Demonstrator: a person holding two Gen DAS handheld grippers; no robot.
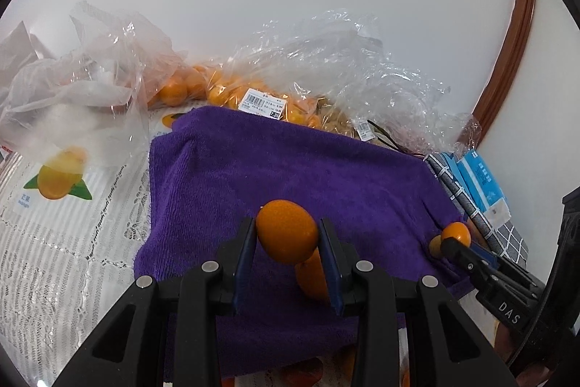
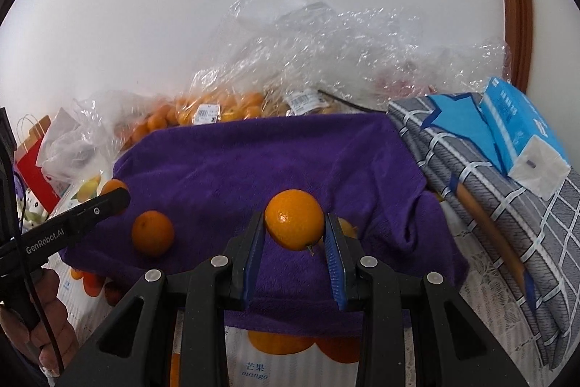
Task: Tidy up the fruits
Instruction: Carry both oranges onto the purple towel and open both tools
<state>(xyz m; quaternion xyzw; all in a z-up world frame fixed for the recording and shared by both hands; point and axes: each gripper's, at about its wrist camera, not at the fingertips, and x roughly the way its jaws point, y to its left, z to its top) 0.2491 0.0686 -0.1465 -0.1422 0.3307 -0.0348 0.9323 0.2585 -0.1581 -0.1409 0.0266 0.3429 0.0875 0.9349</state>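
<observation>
My left gripper [image 1: 287, 227] is shut on an orange [image 1: 286, 234] just above a purple towel [image 1: 290, 169]. A loose orange [image 1: 311, 278] lies on the towel right beneath it. In the right wrist view my right gripper [image 2: 294, 218] is shut on another orange [image 2: 294, 219] over the same towel [image 2: 272, 162]. Part of one more orange [image 2: 346, 229] shows behind its right finger. A loose orange [image 2: 152, 233] rests on the towel to the left, near the left gripper [image 2: 119, 196]. The right gripper [image 1: 447, 242] shows at the towel's right edge.
Clear plastic bags of small oranges [image 1: 224, 89] lie behind the towel against the white wall. A folded grey checked cloth [image 2: 489, 187] with a blue tissue pack [image 2: 522, 133] sits to the right. A lace tablecloth [image 1: 65, 260], a mango-printed bag [image 1: 58, 180] and a red paper bag [image 2: 30, 165] are to the left.
</observation>
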